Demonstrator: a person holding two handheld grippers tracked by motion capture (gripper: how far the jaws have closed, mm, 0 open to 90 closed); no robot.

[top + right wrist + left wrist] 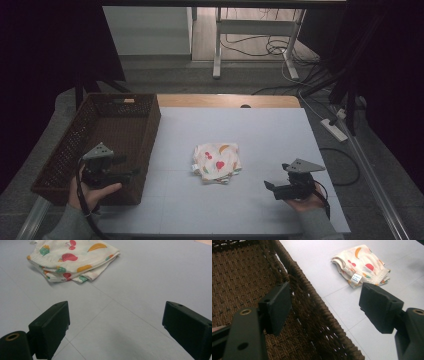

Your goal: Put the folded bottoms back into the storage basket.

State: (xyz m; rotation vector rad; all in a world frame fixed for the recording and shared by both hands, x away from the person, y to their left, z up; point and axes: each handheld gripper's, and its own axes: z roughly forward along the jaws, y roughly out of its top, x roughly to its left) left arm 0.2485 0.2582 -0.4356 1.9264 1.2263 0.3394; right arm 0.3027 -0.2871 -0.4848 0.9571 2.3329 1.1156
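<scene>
I count two tongs, one folded cloth and one basket. The folded cloth (216, 163), cream with a fruit print, lies flat near the middle of the tabletop (260, 135), clear of every edge; from the left gripper view I see its white label (356, 278) at a folded corner, and from the right gripper view several stacked layers along its near edge (72, 258).

My left tongs (131, 173) hang over the near right part of the brown wicker basket (65, 155), pointing toward the cloth. Their jaws stand spread wide with nothing between the pads; in the left gripper view the basket's braided rim (312, 297) runs up between them, one jaw over the woven floor, the other over the bare tabletop. The basket sits at the tabletop's left side, its right wall near the cloth but apart from it, a bare strip between the two.

My right tongs (268, 186) sit low over the tabletop to the right of the cloth and nearer to me, aimed toward it, jaws also spread wide and holding nothing. Between them and the cloth I see bare surface with faint seam lines. Bare tabletop also lies behind the cloth up to the wooden strip (225, 100) at the far edge, and to the right as far as the right edge.
</scene>
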